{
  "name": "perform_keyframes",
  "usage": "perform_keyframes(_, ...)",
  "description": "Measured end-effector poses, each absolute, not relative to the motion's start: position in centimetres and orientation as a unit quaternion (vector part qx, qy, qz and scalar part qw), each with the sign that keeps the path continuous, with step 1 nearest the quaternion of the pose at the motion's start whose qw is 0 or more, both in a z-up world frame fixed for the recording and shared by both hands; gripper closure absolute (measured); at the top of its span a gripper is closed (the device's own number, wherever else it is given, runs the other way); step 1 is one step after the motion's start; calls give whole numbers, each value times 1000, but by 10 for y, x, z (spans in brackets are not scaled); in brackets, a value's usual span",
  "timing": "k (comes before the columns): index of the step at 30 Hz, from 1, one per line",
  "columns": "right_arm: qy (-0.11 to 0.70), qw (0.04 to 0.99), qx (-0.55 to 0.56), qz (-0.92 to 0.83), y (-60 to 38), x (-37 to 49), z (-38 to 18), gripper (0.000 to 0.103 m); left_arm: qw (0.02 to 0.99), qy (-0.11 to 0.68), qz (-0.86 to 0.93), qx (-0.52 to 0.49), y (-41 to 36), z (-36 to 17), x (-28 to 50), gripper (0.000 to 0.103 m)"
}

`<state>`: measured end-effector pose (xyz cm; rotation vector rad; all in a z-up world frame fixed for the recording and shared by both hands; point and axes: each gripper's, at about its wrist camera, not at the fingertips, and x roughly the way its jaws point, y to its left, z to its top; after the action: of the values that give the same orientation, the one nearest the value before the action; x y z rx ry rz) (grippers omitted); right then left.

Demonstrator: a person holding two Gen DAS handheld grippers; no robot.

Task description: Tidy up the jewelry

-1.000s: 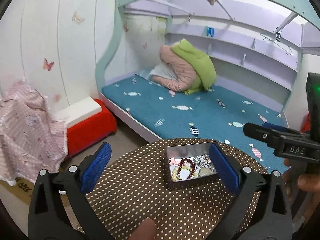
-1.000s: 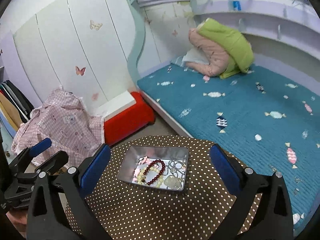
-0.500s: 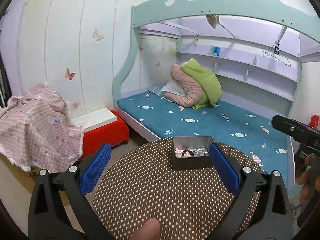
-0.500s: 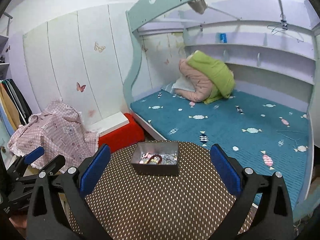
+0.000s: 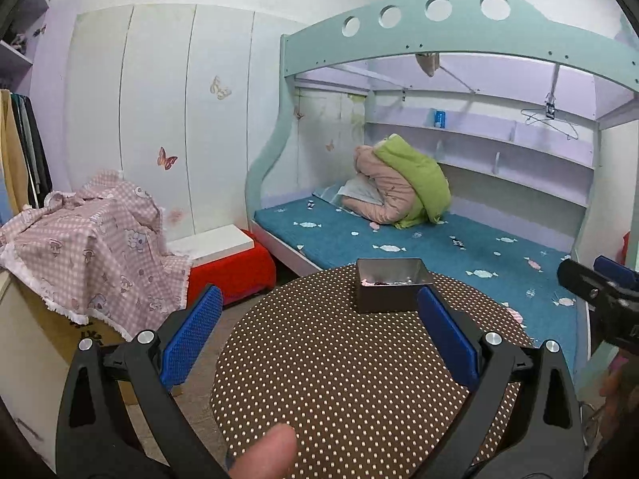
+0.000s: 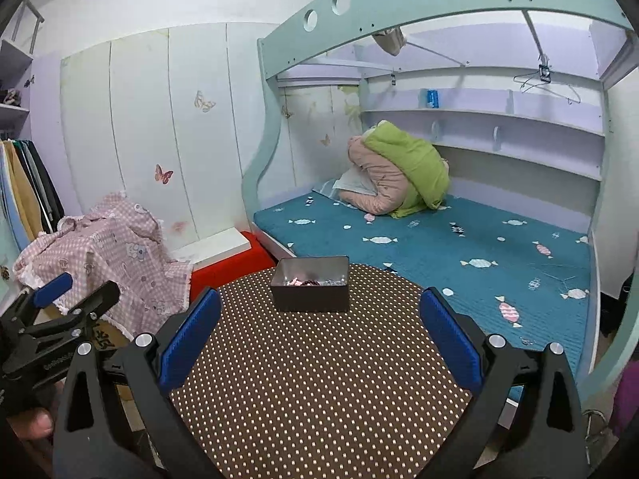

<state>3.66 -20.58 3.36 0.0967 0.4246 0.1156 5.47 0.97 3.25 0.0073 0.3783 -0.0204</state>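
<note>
Jewelry (image 6: 309,280) lies heaped in the open metal tin (image 6: 309,295) at the far side of the round polka-dot table (image 6: 319,379), and both the left gripper (image 5: 319,339) and the right gripper (image 6: 319,335) are held back from it with jaws spread wide and nothing between them — a scene that fits pieces gathered in as well as pieces waiting to be sorted out. Any reach into the tin would go best from above, closing on one strand so the others do not snag. Readable writing is scant — only part of a dark printed mark on the cardboard box (image 5: 86,335), too cut off to make out.
</note>
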Motion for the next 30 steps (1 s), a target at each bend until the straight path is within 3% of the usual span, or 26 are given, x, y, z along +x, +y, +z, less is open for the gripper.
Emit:
perform_keyframes(10,189,981,35,39,-189,-15,24,7,986,167,-7,3,4,32,-1,5)
perform_keyframes(30,172,985,20,23,-172,-39,20,7,991,130,19,17,2,34,-46,5)
